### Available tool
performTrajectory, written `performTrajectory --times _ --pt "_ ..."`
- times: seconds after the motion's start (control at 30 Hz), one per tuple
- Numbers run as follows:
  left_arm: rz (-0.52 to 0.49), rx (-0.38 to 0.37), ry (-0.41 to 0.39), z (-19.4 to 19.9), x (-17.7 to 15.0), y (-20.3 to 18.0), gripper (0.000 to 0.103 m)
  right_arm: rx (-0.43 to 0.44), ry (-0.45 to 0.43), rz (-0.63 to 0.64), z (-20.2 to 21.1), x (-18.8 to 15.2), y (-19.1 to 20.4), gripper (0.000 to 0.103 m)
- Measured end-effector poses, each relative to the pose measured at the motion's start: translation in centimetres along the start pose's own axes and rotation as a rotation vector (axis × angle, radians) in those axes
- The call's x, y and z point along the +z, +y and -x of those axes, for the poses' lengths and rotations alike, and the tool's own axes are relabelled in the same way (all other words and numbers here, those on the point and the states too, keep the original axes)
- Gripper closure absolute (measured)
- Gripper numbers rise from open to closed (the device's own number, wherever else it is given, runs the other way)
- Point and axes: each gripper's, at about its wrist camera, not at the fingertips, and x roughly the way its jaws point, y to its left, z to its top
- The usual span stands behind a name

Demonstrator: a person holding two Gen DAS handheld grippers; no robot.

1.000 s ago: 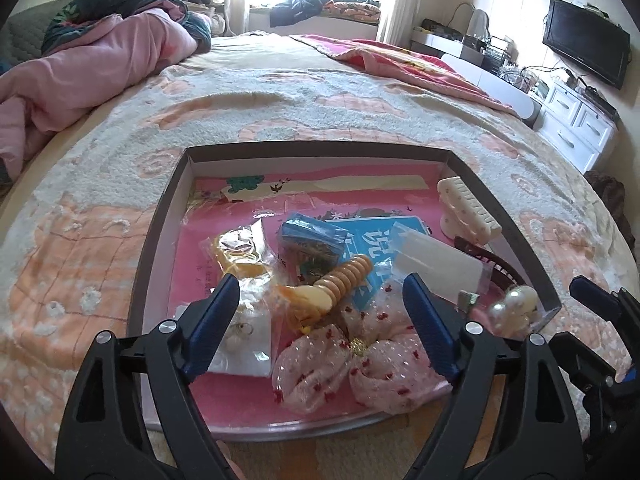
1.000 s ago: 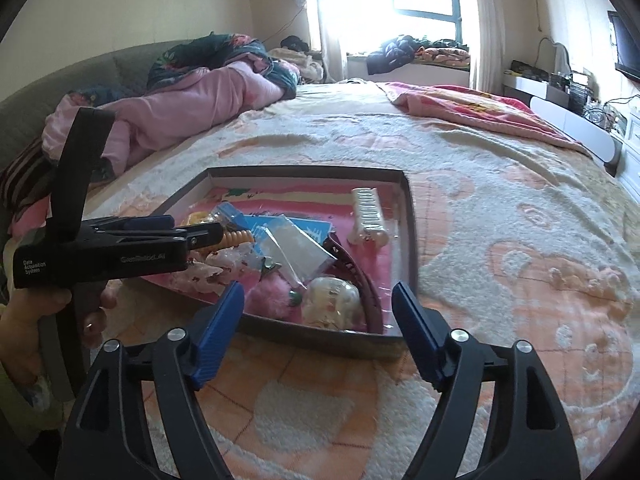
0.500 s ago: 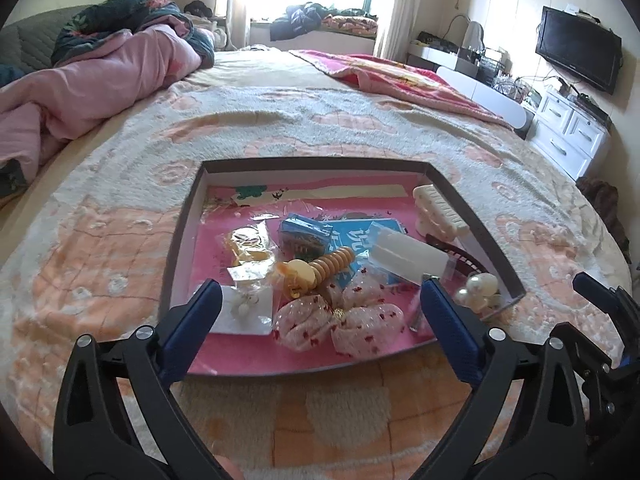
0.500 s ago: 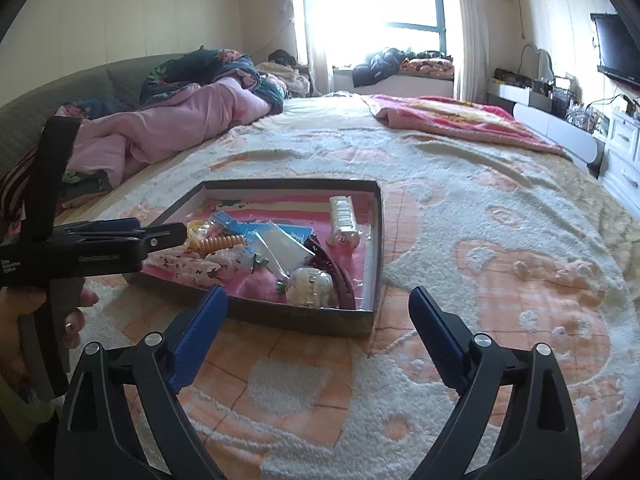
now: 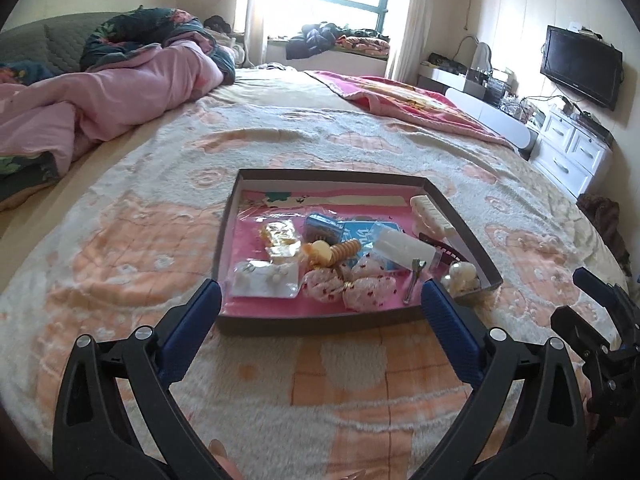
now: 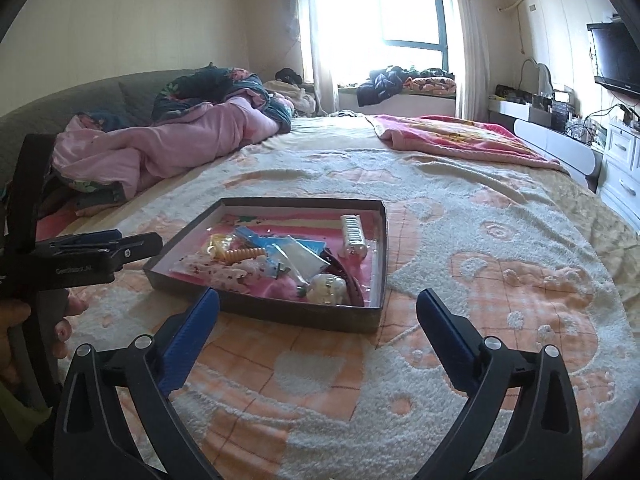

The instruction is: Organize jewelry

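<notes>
A shallow dark box (image 5: pixel 228 224) with a pink lining sits on the bed and also shows in the right wrist view (image 6: pixel 380 240). It holds jewelry and hair pieces: a pink dotted bow (image 5: pixel 348 284), an orange spiral tie (image 5: pixel 347 249), a white hair clip (image 5: pixel 432 216), a pearl piece (image 5: pixel 462 272), an earring card (image 5: pixel 266 278) and small bags. My left gripper (image 5: pixel 320 300) is open and empty, just short of the box's near edge. My right gripper (image 6: pixel 318 308) is open and empty, near the box's near right corner.
The bed is covered by a fuzzy peach-and-white blanket (image 5: pixel 360 380). A pink quilt (image 5: pixel 120 92) lies at the back left. A white dresser (image 5: pixel 576 152) and a TV (image 5: pixel 580 66) stand at the right. The left gripper's body (image 6: pixel 80 258) shows at the left of the right wrist view.
Both grippers have drawn back and up from the box, which now looks smaller and farther off. Both stay open. Nothing in the box has moved.
</notes>
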Motion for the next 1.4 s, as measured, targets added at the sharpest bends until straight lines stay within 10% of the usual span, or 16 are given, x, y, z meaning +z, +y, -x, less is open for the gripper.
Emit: performTrajectory --times 1.4 --pt "-0.038 0.048 -0.128 4.4 -6.6 -1.2 0.011 -0.100 -0.192 0.045 4.1 -4.8 2.2 0.007"
